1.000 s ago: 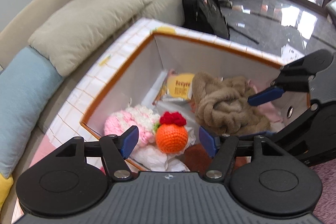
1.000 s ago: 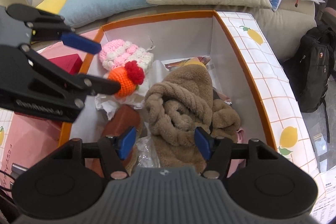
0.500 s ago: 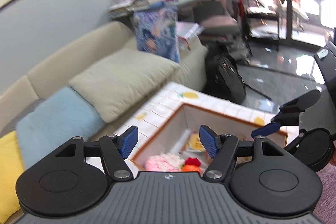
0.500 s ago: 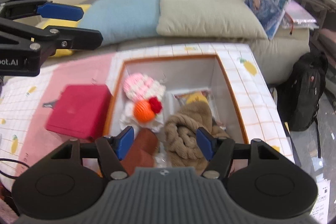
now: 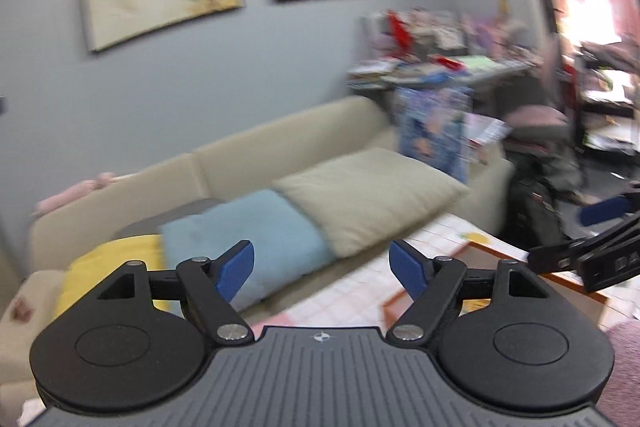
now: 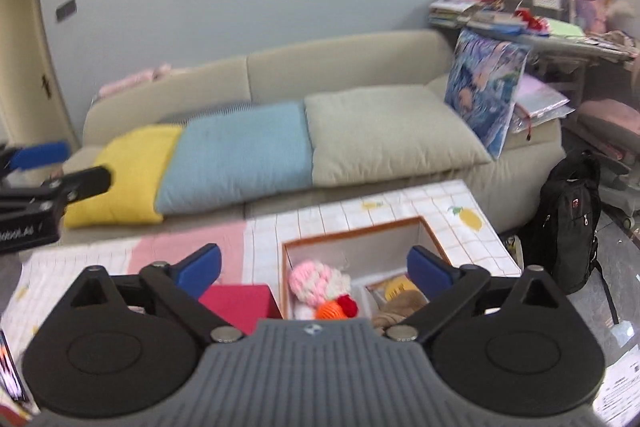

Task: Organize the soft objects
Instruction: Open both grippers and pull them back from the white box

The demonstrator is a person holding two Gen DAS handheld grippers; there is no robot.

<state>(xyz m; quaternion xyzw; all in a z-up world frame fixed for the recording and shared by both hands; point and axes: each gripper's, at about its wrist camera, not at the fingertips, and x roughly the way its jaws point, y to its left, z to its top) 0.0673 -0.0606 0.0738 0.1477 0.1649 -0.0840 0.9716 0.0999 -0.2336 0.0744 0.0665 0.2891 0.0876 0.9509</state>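
I hold both grippers up above the table. My left gripper has its blue-tipped fingers spread wide with nothing between them, facing the beige sofa and its soft cushions. My right gripper is just as wide apart and also empty.

Through the right wrist camera I look down into the open box, a square-cornered container with white inner walls, an orange rim and a tiled lemon print outside. It sits at the right end of the table, whose cover is checked white with a pink panel. Inside, against the box's left wall, lies a pink and white knitted bundle; just in front of it, touching, is an orange crocheted ball with a red woolly top. To their right a fuzzy brown plush is heaped beside a yellow packet. A flat red box rests on the table just left of the open box.
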